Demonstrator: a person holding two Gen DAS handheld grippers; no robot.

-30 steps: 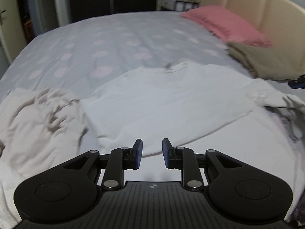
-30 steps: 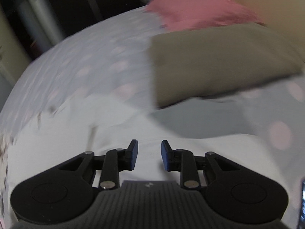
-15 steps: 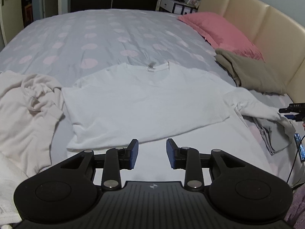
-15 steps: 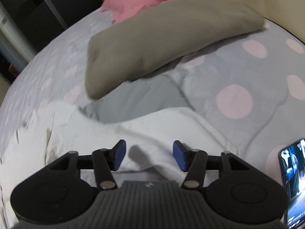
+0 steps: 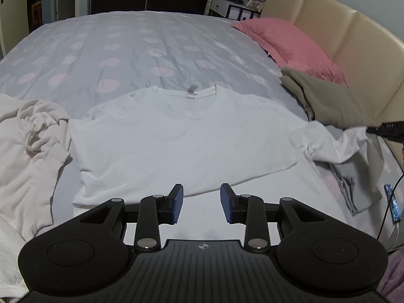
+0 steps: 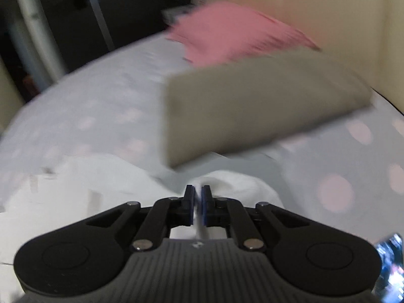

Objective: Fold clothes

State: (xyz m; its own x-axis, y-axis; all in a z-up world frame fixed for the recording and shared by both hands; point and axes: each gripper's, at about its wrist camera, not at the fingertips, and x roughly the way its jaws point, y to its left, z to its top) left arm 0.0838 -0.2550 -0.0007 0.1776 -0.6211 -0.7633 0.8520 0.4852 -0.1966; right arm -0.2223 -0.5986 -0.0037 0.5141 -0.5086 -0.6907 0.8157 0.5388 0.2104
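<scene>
A white T-shirt [image 5: 181, 136] lies flat on the bed, its collar and label on the far side. In the left wrist view my left gripper [image 5: 201, 202] hovers over the near hem, open, with nothing between its blue pads. The shirt's right sleeve [image 5: 335, 144] is pulled up off the bed at the far right, where the tip of my right gripper [image 5: 378, 128] pinches it. In the blurred right wrist view my right gripper [image 6: 198, 197] is shut on a fold of that white sleeve [image 6: 227, 184].
A crumpled cream garment [image 5: 30, 151] lies left of the shirt and a grey garment [image 5: 361, 192] right of it. An olive pillow [image 5: 333, 98] and a pink pillow [image 5: 290, 40] rest against the beige headboard [image 5: 353, 30]. A phone [image 5: 391, 205] with a cable sits at the bed's right edge.
The right gripper spread wide over the sleeve, then closed on it and raised it. The left gripper's jaws stand a little wider and its view has shifted slightly.
</scene>
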